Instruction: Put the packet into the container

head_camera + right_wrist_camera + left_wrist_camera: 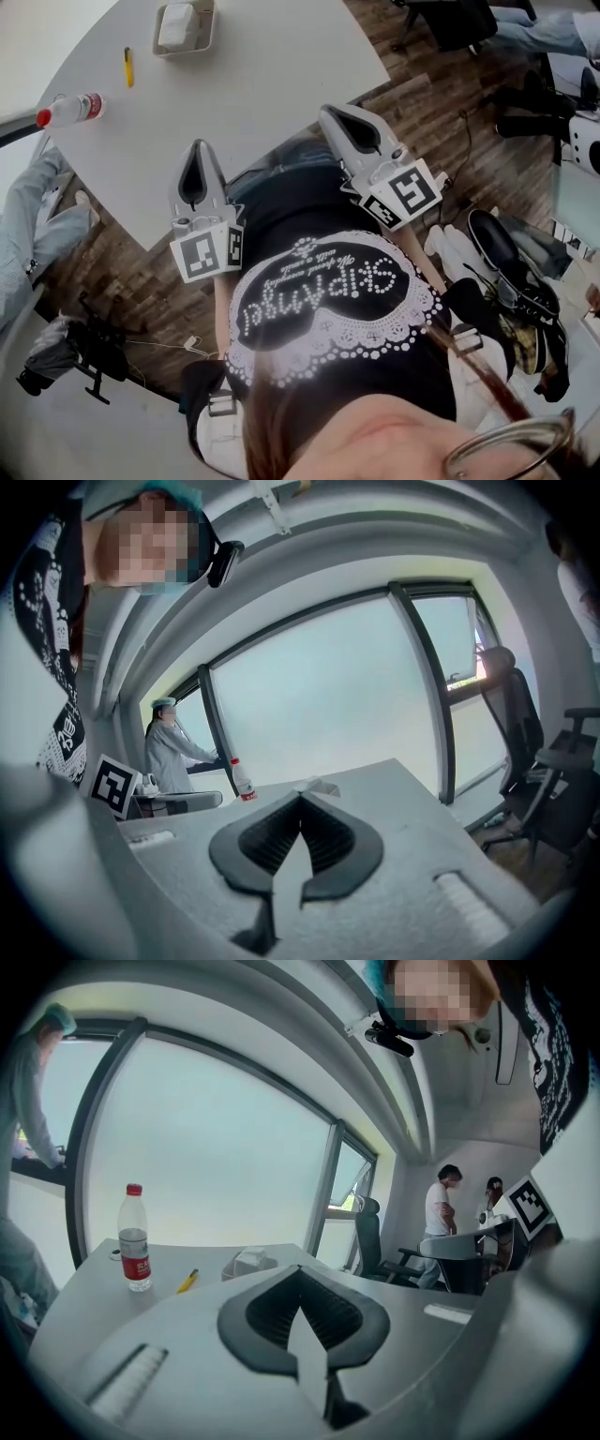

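- Step, as I read it: nothing is in hand. A white packet (176, 24) already appears to lie inside the container (211, 30) at the far edge of the table (262, 94), so this is either idle or task done.
- If the packet needs reseating, I'd open 1 gripper before reaching and go straight across the table. Come down over the packet and pinch its raised top, not the container wall.
- Keep the path right of the bottle (70, 110) and the pen (128, 67). Both sit left of the container and well apart from it. The bottle lies on its side in the head view and would likely roll if knocked.
- The container looks light and would probably slide if pushed from the side.
- Left gripper (198, 150): jaws pressed together, tips meeting, nothing between them. It hangs over the near table edge, touching nothing, far from the packet.
- Right gripper (330, 114): jaws also together with tips meeting, and empty. It sits at the table's near right edge, touching nothing that I can see.
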Demonstrator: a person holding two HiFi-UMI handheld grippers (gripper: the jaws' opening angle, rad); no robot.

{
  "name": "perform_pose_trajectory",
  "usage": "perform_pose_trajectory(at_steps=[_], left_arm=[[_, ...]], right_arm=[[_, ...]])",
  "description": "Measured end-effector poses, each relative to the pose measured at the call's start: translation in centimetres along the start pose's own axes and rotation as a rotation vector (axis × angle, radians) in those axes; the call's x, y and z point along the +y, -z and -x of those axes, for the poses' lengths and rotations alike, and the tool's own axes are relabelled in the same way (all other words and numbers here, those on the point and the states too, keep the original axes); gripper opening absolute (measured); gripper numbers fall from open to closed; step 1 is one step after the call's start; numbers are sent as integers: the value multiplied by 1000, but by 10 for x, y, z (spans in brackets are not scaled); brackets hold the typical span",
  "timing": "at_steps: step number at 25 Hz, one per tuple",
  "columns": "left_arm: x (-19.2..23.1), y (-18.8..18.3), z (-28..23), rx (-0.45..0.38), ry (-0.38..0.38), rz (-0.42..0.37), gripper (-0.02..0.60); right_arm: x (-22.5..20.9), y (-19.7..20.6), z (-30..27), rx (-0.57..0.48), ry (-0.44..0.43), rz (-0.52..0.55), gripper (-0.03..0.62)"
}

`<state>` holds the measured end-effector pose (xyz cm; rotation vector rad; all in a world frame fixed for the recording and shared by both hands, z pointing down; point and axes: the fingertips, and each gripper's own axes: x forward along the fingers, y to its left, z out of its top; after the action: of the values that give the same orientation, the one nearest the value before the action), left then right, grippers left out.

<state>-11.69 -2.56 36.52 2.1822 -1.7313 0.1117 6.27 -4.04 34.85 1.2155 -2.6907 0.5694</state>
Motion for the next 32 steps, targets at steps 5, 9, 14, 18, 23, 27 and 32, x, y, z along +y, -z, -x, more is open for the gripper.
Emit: perform_pose_trajectory(at_steps=[5, 9, 14, 18, 23, 27, 32], left_arm=[[-10, -5, 0, -9, -7, -42, 2], [-34, -4, -8, -14, -8, -44, 2], [-73, 15, -19, -14, -27, -50, 0], [-76, 19, -6, -26, -53, -43, -2], [-67, 17, 12, -42, -89, -20, -2], [-66, 17, 14, -46, -93, -30, -1], [-62, 17, 18, -59, -95, -23, 0]], right_arm=[[-15, -12, 9, -50, 19, -2, -3], [-41, -23, 31, -55, 37, 11, -3], [-90, -31, 61, -62, 65, 29, -3], [-95, -36, 68, -58, 79, 53, -3], [-78, -33, 70, -45, 61, 66, -3], [-74, -30, 70, -43, 61, 55, -3], [-69, -31, 67, -50, 64, 52, -3]])
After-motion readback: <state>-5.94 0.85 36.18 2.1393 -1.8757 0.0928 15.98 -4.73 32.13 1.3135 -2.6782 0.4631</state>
